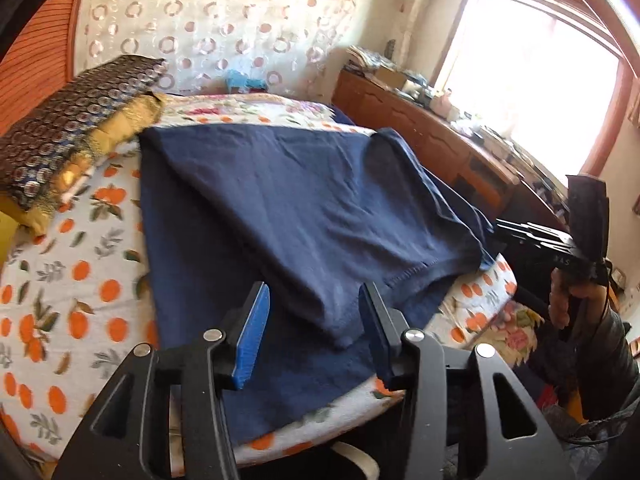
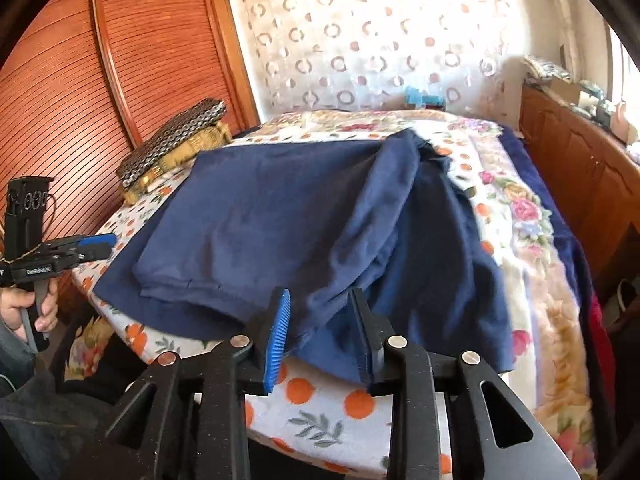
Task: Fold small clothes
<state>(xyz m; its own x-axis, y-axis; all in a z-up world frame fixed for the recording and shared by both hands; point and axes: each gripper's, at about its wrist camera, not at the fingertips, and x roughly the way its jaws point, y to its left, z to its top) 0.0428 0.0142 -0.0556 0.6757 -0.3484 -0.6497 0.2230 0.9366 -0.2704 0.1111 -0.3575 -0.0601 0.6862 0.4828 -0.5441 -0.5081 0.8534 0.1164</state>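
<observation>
A navy blue garment [image 1: 280, 208] lies on the bed, partly folded, with one side laid over the middle and a hem near the front edge. It also shows in the right wrist view [image 2: 288, 224], rumpled on its right side. My left gripper [image 1: 314, 312] is open and empty, above the garment's near corner. My right gripper [image 2: 320, 320] is open and empty, its jaws apart over the garment's near hem. The right gripper [image 1: 532, 236] shows at the bed's right in the left wrist view. The left gripper [image 2: 96, 244] shows at the bed's left in the right wrist view.
The bed has an orange-print sheet [image 1: 68, 288] and a floral blanket [image 2: 532, 224]. Folded patterned cloths [image 1: 76, 136] are stacked at the far left. A wooden cabinet [image 1: 432, 136] with clutter runs along the right. A slatted wooden door [image 2: 80, 80] stands left.
</observation>
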